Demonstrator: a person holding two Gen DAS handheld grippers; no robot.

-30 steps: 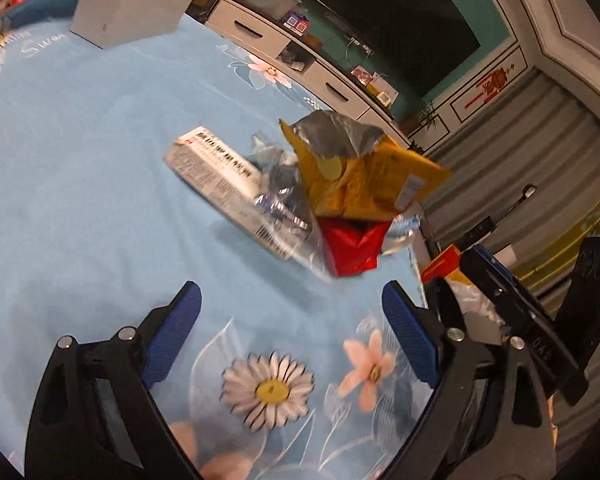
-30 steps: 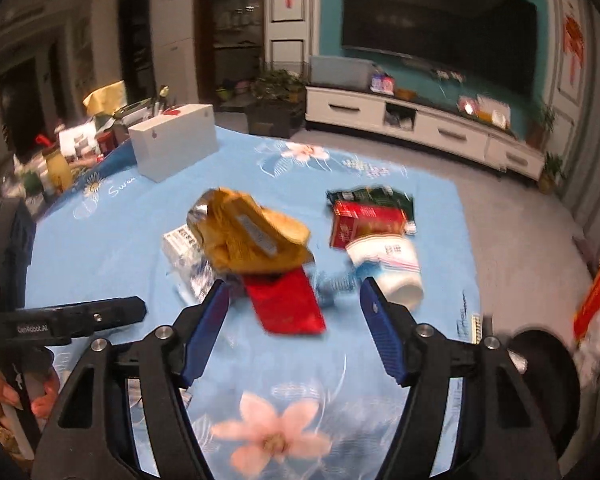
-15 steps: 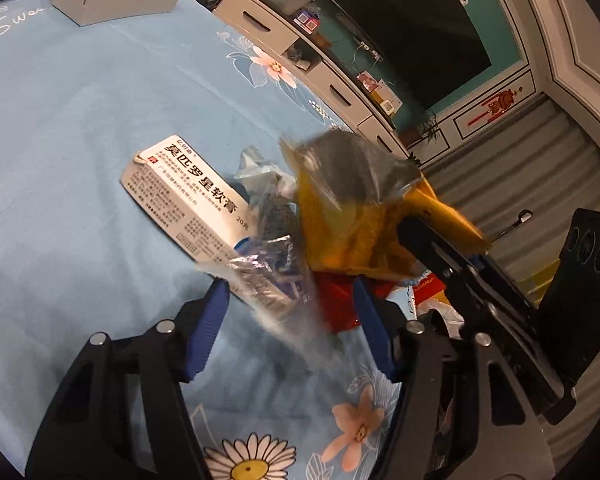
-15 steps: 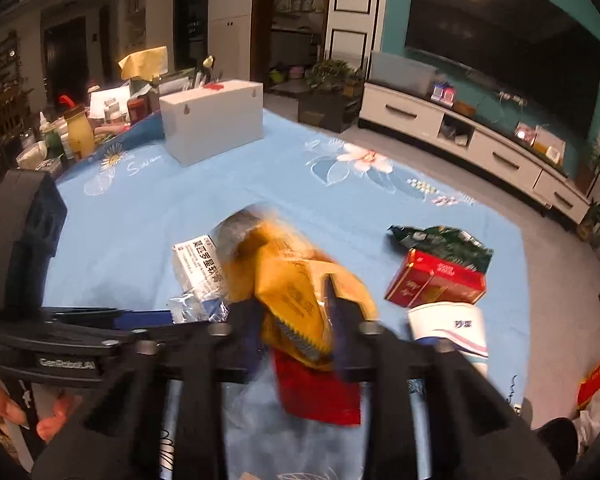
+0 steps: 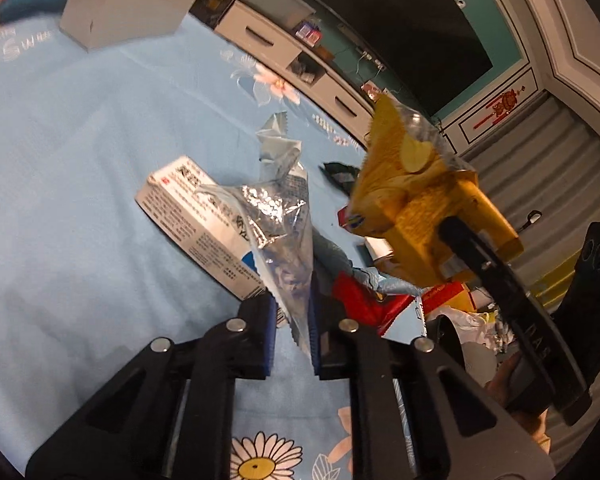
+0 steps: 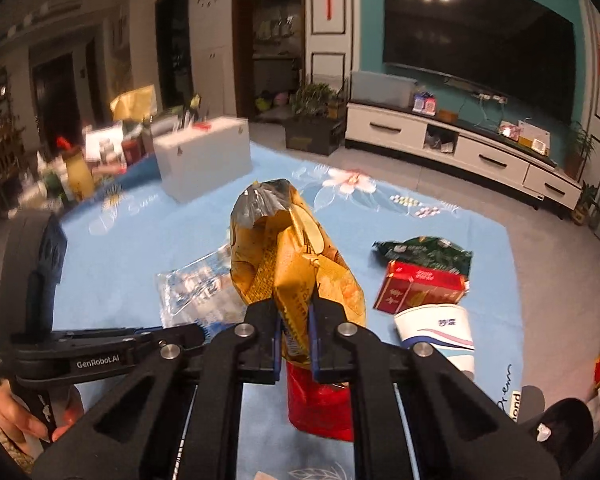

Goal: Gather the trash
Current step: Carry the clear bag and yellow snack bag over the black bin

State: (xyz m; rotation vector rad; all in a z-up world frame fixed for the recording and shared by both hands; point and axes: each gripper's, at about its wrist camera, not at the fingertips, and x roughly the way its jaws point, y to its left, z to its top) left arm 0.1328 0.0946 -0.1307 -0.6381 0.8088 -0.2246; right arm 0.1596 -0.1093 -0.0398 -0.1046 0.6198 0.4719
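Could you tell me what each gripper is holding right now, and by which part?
Left gripper: clear wrapper, by its near end. Right gripper: yellow chip bag, by its lower end.

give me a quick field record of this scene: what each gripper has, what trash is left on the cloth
left gripper: shut on clear foil wrapper, jaws just closed
right gripper: shut on yellow chip bag, jaws just closed
left on cloth: white medicine box, red wrapper, red box, green packet, paper cup
surface: blue floral tablecloth
background: white case
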